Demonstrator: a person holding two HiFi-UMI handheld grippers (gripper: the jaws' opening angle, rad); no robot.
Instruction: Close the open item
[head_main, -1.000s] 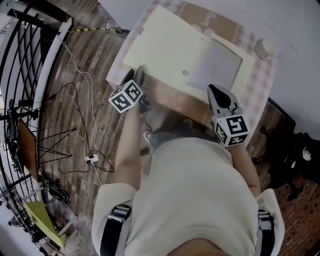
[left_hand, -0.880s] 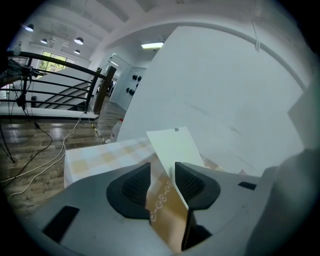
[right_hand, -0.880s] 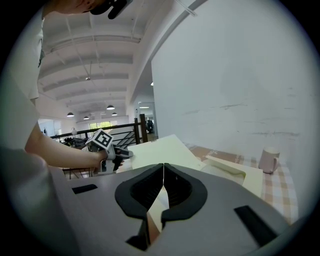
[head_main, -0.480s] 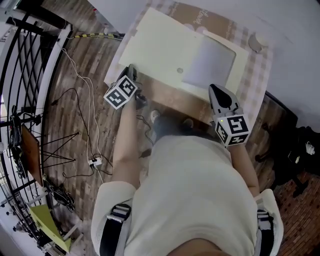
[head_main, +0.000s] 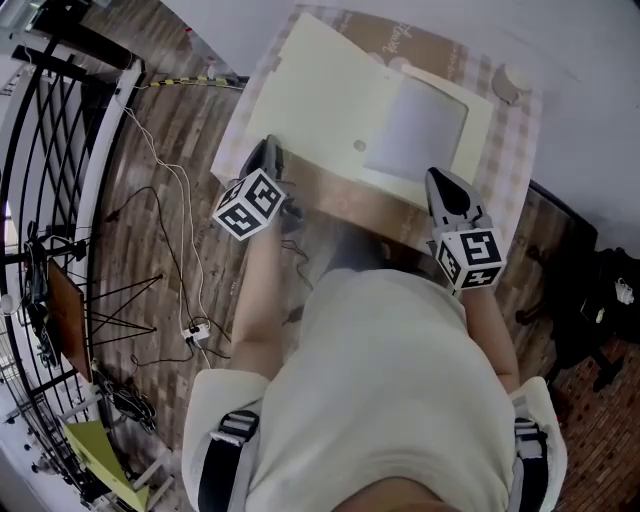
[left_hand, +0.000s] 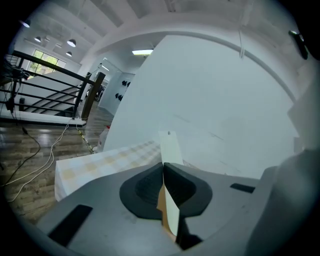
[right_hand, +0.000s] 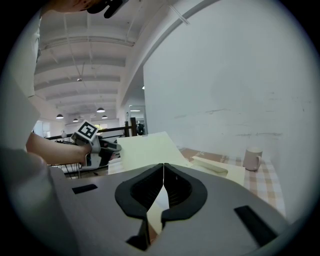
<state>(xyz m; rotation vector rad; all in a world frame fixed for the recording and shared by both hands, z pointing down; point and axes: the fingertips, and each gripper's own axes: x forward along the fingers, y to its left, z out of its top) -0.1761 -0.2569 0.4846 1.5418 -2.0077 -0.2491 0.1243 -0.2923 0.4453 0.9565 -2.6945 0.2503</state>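
So, the lid (head_main: 310, 90) lies left of the tray (head_main: 415, 130) and should swing right.
Left claw (head_main: 268, 150) clamped on lid's lower-left edge; right claw (head_main: 445, 185) together, empty, below tray.

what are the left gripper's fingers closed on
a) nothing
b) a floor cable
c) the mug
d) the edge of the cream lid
d: in the left gripper view the left gripper has its fingers pressed together on the thin edge of the cream lid, which sticks up between them.
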